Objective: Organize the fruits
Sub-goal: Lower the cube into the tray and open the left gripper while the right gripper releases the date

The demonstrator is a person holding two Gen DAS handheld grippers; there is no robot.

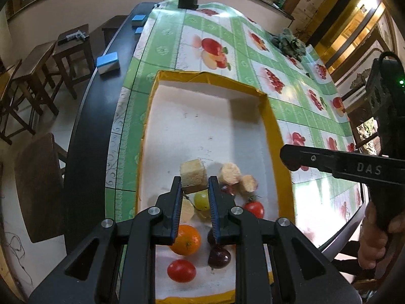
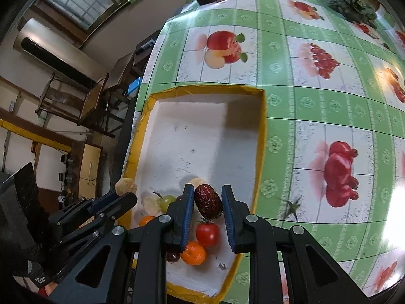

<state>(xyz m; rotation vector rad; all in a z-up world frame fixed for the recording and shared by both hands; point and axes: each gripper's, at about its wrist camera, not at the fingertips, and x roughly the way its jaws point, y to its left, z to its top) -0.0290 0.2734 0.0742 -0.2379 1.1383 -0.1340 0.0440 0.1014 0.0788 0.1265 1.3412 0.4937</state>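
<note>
Left wrist view: a pale cut chunk [image 1: 193, 176], cube-like, sits clamped between the pads of the left gripper [image 1: 195, 190], lifted above the fruit pile; right wrist view: a wrinkled dark red date [image 2: 208, 201] is pinched in the right gripper [image 2: 208, 202], also off the tray floor; both grippers are closed on fruit, neither is free.

Below them the yellow-rimmed tray [image 1: 274, 126] holds the rest, all bunched at the near end: an orange [image 1: 186, 239], two red tomatoes [image 1: 181, 270], a green grape [image 1: 201, 200], dark plums or dates [image 1: 219, 254], more pale cut pieces [image 1: 230, 173]; the far half of the tray is bare white.

Judgement: sorting is barely under way; no separate groups are visible yet, only one mixed heap, with two pieces picked and not yet placed; most of the fruit is left; where the held pieces should go is not shown, likely the bare far part of the tray.

Outside the tray: a fruit-print green tablecloth [image 2: 316, 106], a leafy vegetable [image 2: 354, 7] far off, a loose green stem [image 2: 292, 206] just beside the tray.
</note>
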